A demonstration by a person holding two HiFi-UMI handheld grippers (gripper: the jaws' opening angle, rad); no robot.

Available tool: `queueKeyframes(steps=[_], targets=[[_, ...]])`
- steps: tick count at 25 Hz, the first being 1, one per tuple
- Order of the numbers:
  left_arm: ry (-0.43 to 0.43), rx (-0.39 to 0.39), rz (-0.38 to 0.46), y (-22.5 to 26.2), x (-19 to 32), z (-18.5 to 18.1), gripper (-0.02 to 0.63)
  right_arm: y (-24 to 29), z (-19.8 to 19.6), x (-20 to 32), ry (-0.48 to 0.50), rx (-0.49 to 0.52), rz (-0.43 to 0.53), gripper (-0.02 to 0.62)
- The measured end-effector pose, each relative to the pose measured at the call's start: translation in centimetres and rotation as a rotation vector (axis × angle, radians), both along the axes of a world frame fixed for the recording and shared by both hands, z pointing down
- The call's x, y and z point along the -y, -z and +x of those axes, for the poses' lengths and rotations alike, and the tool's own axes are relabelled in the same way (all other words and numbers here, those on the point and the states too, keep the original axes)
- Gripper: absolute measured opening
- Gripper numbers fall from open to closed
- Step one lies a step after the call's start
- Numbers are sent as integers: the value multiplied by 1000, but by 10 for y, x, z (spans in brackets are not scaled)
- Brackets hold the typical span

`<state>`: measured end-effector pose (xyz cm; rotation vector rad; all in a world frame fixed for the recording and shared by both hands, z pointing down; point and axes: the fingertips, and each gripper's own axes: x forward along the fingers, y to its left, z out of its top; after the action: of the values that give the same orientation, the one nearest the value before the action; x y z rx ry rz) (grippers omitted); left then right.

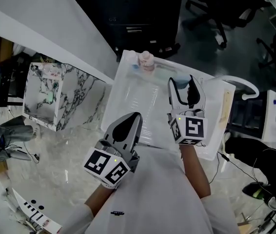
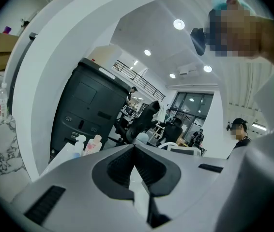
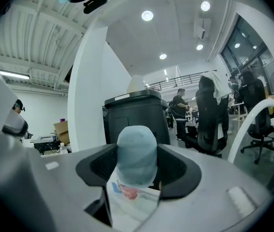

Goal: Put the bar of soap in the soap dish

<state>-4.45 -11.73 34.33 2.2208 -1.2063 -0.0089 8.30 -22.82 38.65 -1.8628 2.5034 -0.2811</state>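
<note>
A pale blue oval bar of soap point(image 3: 137, 153) stands upright between the jaws of my right gripper point(image 3: 138, 170), which is shut on it. In the head view that right gripper point(image 1: 181, 87) hovers over the far right part of a white ribbed tray point(image 1: 133, 106); the soap point(image 1: 179, 80) shows only faintly between its fingers. My left gripper point(image 1: 128, 126) sits over the tray's near left edge. In its own view the left gripper point(image 2: 135, 151) has its jaws together with nothing in them. I cannot make out a soap dish.
A pink-capped bottle point(image 1: 146, 60) stands at the tray's far edge, and two bottles point(image 2: 86, 145) show in the left gripper view. A marble-patterned box point(image 1: 55, 96) sits left. A black cabinet point(image 1: 138, 13) and office chairs point(image 1: 211, 13) lie beyond. A white curved rail point(image 1: 243, 84) is right.
</note>
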Motion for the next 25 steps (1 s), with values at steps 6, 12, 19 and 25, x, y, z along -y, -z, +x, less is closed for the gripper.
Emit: queueKeyframes(steps=[6, 12, 19, 25], targets=[[2, 3, -7, -3, -2, 1, 0, -29, -2, 19, -11, -37, -34, 272], [8, 6, -18, -7, -1, -1, 0, -55, -10, 33, -2, -55, -67, 272], [-6, 7, -22, -10, 2, 4, 0, -87, -14, 45, -5, -41, -133, 272], [2, 6, -29, -11, 7, -1, 0, -113, -16, 58, -12, -42, -187, 272]])
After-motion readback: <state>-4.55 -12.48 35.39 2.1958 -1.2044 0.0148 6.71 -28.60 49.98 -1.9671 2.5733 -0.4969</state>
